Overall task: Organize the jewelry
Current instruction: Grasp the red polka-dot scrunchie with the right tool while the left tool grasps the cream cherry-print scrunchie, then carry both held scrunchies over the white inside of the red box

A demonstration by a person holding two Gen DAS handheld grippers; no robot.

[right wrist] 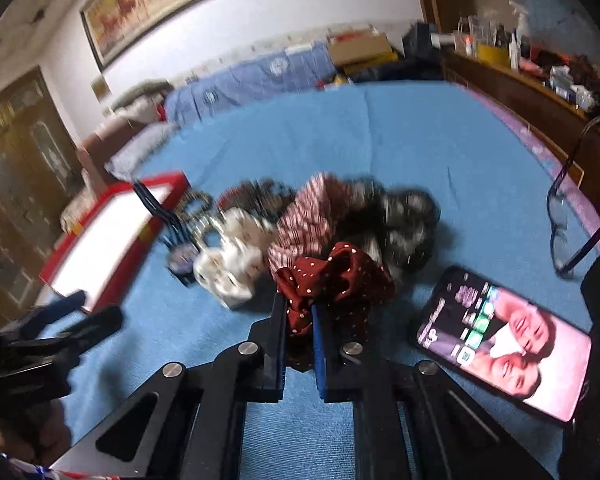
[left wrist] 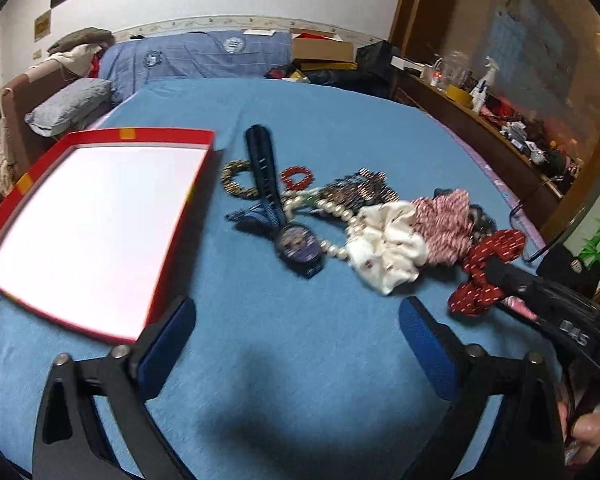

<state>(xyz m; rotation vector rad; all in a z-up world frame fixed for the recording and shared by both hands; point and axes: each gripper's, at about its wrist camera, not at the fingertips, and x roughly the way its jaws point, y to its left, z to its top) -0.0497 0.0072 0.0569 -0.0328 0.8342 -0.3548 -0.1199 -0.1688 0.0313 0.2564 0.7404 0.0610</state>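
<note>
A pile of jewelry and hair ties lies on the blue cloth: a dark watch (left wrist: 296,240), a pearl necklace (left wrist: 332,208), beaded bracelets (left wrist: 238,180), a white scrunchie (left wrist: 388,244), a striped pink scrunchie (left wrist: 444,220) and a red dotted scrunchie (left wrist: 488,268). My right gripper (right wrist: 300,312) is shut on the red dotted scrunchie (right wrist: 336,276). My left gripper (left wrist: 296,320) is open and empty, just in front of the pile. A red box with a white inside (left wrist: 96,224) lies to the left.
A lit phone (right wrist: 504,344) and a pair of glasses (right wrist: 568,216) lie on the cloth at the right. A dark scrunchie (right wrist: 408,220) sits behind the red one. A cluttered wooden shelf (left wrist: 500,120) runs along the right side.
</note>
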